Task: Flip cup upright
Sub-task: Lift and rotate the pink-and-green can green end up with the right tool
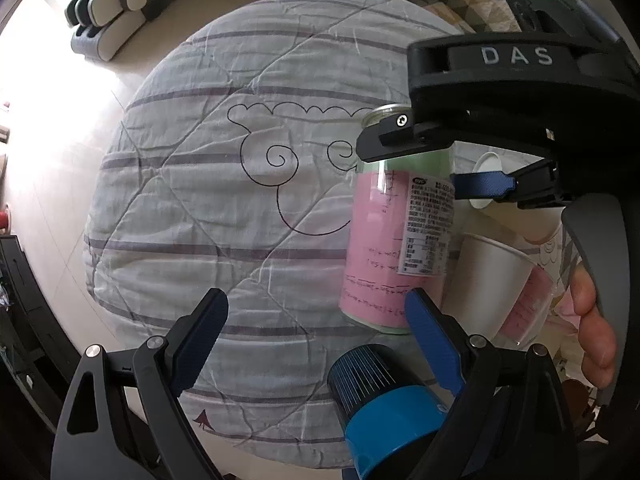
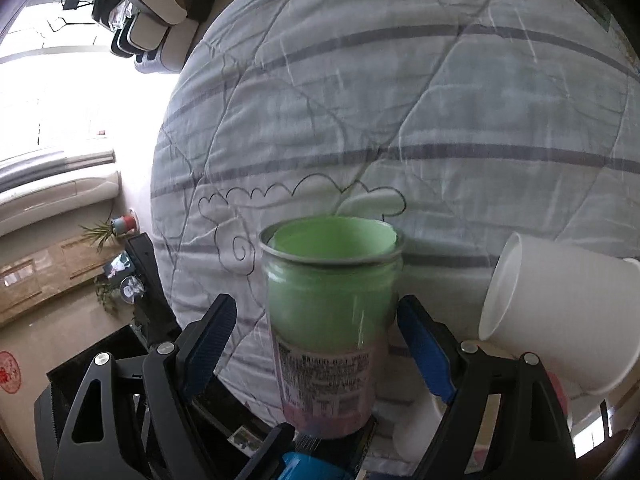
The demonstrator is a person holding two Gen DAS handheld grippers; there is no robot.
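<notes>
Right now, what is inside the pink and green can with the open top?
In the right wrist view, the pink and green can with the printed label shows only a bare pale green inner wall below its rim; nothing sticks out. Its bottom is hidden by the near wall, so any contents down there cannot be seen.

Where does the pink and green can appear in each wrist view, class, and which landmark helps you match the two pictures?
Left wrist: the can stands right of centre, beside the white cup lying on its side.
Right wrist: the can is lower centre, between the right gripper fingers; whether they touch it is unclear.
Shared landmark: the black swirl drawing on the quilt.
</notes>
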